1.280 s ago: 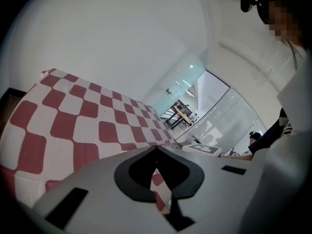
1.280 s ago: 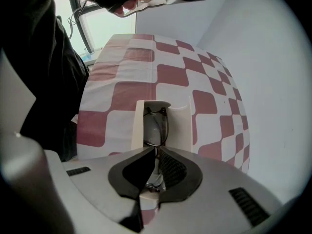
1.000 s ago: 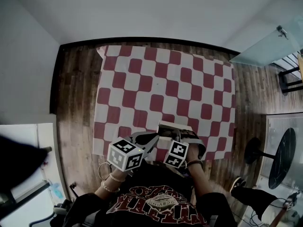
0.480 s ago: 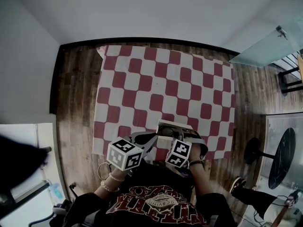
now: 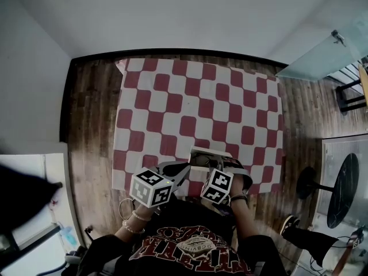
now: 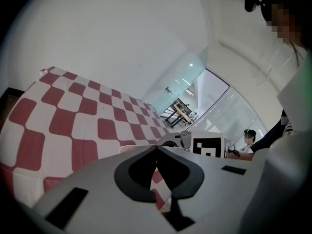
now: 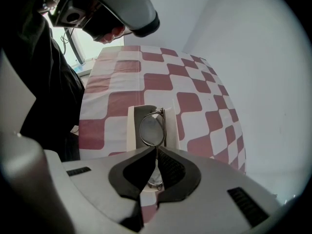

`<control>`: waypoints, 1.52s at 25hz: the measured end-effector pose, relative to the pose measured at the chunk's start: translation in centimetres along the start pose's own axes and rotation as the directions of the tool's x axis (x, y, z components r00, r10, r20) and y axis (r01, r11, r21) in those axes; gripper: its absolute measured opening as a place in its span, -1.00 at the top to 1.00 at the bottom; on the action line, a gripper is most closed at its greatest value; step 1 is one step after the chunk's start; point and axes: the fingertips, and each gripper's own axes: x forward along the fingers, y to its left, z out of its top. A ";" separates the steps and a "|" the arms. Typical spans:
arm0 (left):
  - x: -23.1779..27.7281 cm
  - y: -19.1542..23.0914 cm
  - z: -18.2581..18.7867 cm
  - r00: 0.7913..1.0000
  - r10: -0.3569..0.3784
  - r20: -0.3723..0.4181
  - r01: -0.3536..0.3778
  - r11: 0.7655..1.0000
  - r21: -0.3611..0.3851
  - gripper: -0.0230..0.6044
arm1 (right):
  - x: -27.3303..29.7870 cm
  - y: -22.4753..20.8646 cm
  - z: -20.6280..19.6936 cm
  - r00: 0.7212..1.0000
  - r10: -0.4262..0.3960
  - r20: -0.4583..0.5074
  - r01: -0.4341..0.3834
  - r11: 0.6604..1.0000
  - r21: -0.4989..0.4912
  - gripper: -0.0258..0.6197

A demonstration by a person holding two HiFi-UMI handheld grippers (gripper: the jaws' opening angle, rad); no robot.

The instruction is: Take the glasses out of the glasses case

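Honestly, not much changes in the last second. In the head view the red-and-white checkered table (image 5: pixel 195 102) sits a touch higher in frame, which looks more like the person's head shifting than anything moving on it. The cream glasses case (image 5: pixel 210 153) is at the same spot on the near edge, right in front of the person, lid open. The left gripper (image 6: pixel 157 147) stays put, with its jaws pressed together right at the cream edge of the case. It looks like it's pinching that edge to keep the case from sliding, though the contact itself is hard to make out. The right gripper (image 7: pixel 156 149) nudges slightly inward about half a second back and then holds. Its jaws are clamped on the glasses (image 7: pixel 151 129) around the middle of the frame, with one lens sticking out past the tips and the other down between the jaws. The glasses are still over the grey lining of the case, so the grip seems sorted, but the actual lift out isn't done yet.
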 end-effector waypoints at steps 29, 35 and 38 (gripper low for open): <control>1.0 -1.0 -1.2 0.999 0.000 -0.045 0.002 0.999 0.053 0.90 | -7.9 -1.0 1.4 0.995 -0.007 0.095 -0.001 0.997 0.082 0.83; 1.1 -1.4 -1.2 0.999 -0.004 -0.047 0.007 0.998 0.063 0.90 | -9.5 -1.0 1.6 0.994 -0.007 0.108 -0.002 0.996 0.084 0.82; 1.1 -1.6 -1.4 0.999 -0.006 -0.053 0.009 0.998 0.066 0.90 | -10.3 -1.2 1.6 0.993 -0.009 0.118 -0.003 0.995 0.096 0.82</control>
